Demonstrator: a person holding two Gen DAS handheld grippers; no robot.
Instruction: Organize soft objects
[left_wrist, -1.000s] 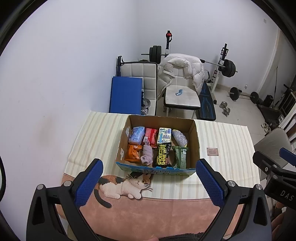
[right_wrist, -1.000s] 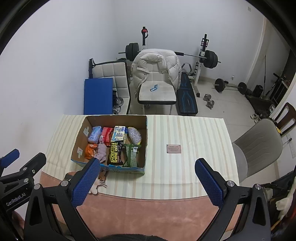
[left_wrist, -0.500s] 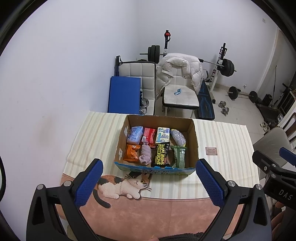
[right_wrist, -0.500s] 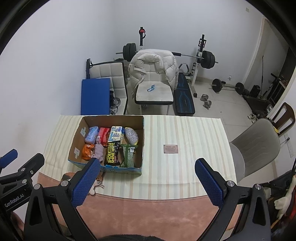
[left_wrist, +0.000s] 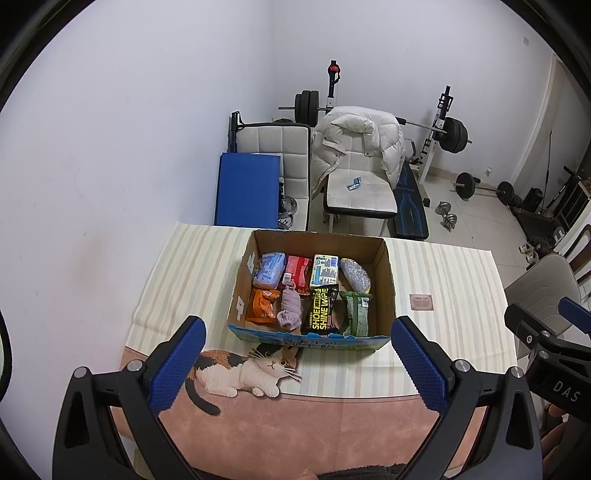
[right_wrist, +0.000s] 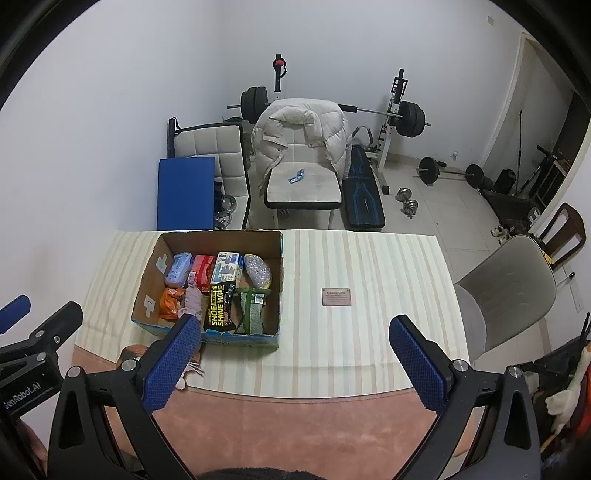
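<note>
An open cardboard box (left_wrist: 388, 280) (right_wrist: 279, 295) stands on the striped tablecloth and holds several soft packs: a blue pack (left_wrist: 271, 269), a red pack (left_wrist: 297, 269), an orange pack (left_wrist: 263, 305), a rolled pinkish sock (left_wrist: 290, 308), a black shoe-wipe pack (left_wrist: 320, 308) and a green pack (left_wrist: 355, 312). A plush cat (left_wrist: 243, 369) lies flat in front of the box. My left gripper (left_wrist: 295, 365) is open and empty above the table's near edge. My right gripper (right_wrist: 295, 363) is open and empty, to the right of the box.
A small card (right_wrist: 335, 296) lies on the tablecloth (right_wrist: 369, 266) right of the box. A grey chair (right_wrist: 506, 291) stands at the table's right side. Beyond the table are a white chair with a jacket (left_wrist: 358, 162), a blue mat (left_wrist: 247, 192) and weights.
Both grippers have shifted slightly; the box and table sit a little further left and higher in the views. Nothing was taken hold of or let go.
</note>
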